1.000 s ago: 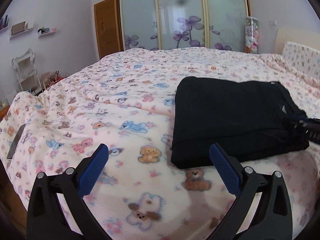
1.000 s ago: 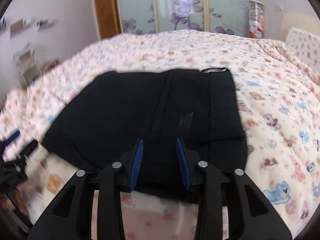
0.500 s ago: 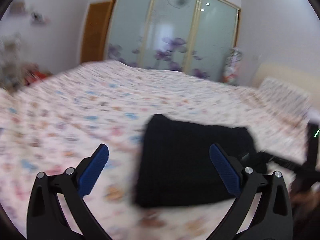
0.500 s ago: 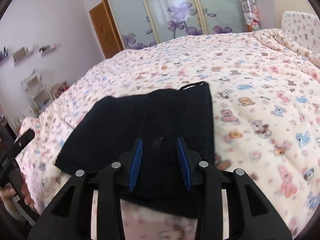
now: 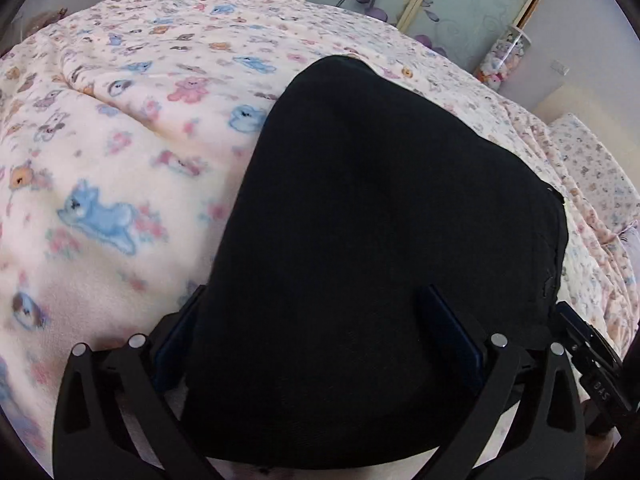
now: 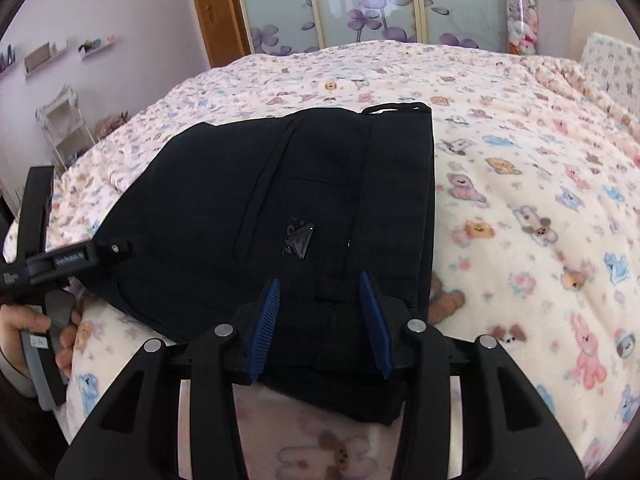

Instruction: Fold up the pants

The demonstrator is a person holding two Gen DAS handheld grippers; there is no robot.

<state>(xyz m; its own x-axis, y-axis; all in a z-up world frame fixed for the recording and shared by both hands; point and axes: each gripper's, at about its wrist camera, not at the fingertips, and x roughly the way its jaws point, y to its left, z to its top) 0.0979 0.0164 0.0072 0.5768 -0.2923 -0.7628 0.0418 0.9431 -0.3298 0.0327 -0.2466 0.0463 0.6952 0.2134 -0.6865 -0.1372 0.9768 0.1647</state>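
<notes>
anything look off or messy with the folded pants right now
Nothing stands out: the black pants lie as a flat, squared bundle on the teddy-print blanket. Only a thin loop pokes out at the far edge.

One pair of folded black pants [image 6: 304,208] lies on one bedspread [image 6: 540,184] printed with animals, near its front edge. Two grippers appear: the left gripper [image 5: 320,344] and the right gripper [image 6: 318,320]. One hand [image 6: 36,332] is visible. Behind the bed stand one wooden door [image 6: 218,12], three frosted wardrobe panels [image 6: 360,0] and one jar of soft toys [image 6: 520,20].
</notes>
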